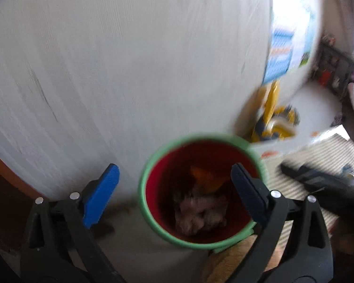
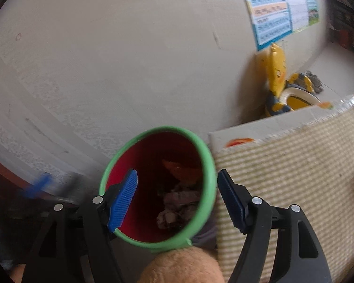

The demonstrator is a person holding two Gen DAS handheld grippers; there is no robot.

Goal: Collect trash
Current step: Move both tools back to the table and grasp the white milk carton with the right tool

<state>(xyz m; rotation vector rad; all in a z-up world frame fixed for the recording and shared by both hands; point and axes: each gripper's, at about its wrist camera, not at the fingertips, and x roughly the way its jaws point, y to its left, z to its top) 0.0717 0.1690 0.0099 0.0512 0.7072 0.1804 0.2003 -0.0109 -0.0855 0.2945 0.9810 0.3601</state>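
Observation:
A red bin with a green rim (image 1: 144, 184) stands on the floor against a white wall. It holds crumpled greyish paper (image 1: 198, 214) and an orange scrap (image 1: 203, 176). My left gripper (image 1: 174, 195) hangs open above the bin, with nothing between its blue pads. In the right wrist view the same bin rim (image 2: 207, 165) lies below my right gripper (image 2: 177, 202), which is open and empty. Its left pad is over the bin's mouth and its right pad just outside the rim. The paper (image 2: 174, 198) and orange scrap (image 2: 181, 169) show inside.
A striped beige rug (image 2: 295, 165) lies right of the bin, with a white board (image 2: 271, 120) along its far edge. A yellow child's toy seat (image 2: 278, 82) stands by the wall under a poster (image 2: 269, 7). Something tan and fuzzy (image 2: 181, 266) sits at the bottom edge.

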